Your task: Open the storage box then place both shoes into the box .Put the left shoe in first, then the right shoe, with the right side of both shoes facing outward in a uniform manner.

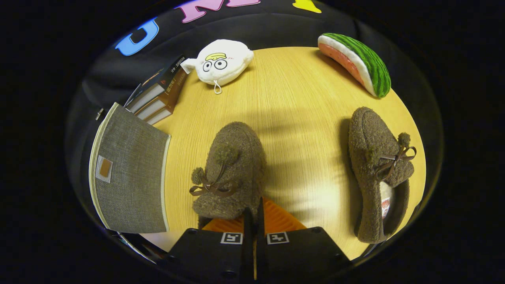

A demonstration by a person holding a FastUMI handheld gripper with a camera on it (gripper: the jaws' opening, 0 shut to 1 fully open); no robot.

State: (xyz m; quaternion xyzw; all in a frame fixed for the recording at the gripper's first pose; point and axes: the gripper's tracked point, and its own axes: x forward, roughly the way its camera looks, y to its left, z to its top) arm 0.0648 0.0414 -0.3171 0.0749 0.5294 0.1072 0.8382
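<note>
Two brown fleece shoes with bows lie on the wooden table. One shoe sits just ahead of my fingers, toe pointing away, bow and pompom on its left side. My gripper is shut, with the fingertips pressed together over this shoe's rear rim; its opening is hidden behind them. The other shoe lies apart to the right, its opening toward me. The grey fabric storage box stands left of the nearer shoe, its cream-trimmed top face toward me and seemingly closed.
A stack of books lies beyond the box. A white plush toy sits at the table's far side, and a watermelon-slice plush at the far right. Bare tabletop lies between the two shoes.
</note>
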